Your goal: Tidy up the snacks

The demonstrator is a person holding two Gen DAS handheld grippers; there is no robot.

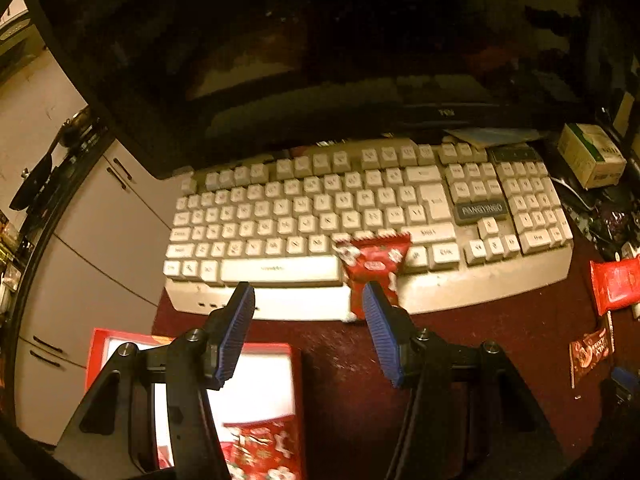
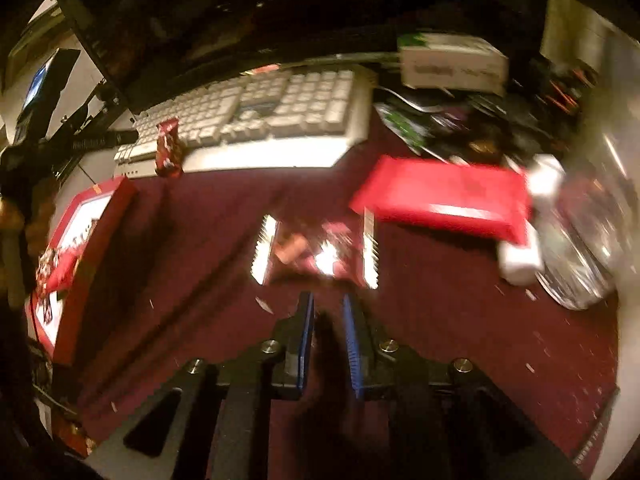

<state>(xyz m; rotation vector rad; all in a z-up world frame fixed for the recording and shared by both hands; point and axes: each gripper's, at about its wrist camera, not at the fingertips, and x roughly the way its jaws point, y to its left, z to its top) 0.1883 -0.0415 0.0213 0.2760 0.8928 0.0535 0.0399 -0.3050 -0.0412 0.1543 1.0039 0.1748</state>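
- Two grippers hung over the desk: the left gripper (image 1: 308,300) gaped open, the right gripper (image 2: 328,312) stood nearly closed, holding nothing.
- One red snack packet (image 1: 370,266) lay on the keyboard (image 1: 280,216), touching the left gripper's right finger, long axis pointing away.
- Its red box (image 1: 192,364) sat just below-left.

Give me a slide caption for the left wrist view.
Open left gripper hovers before a red snack packet lying on a white keyboard, red box below.
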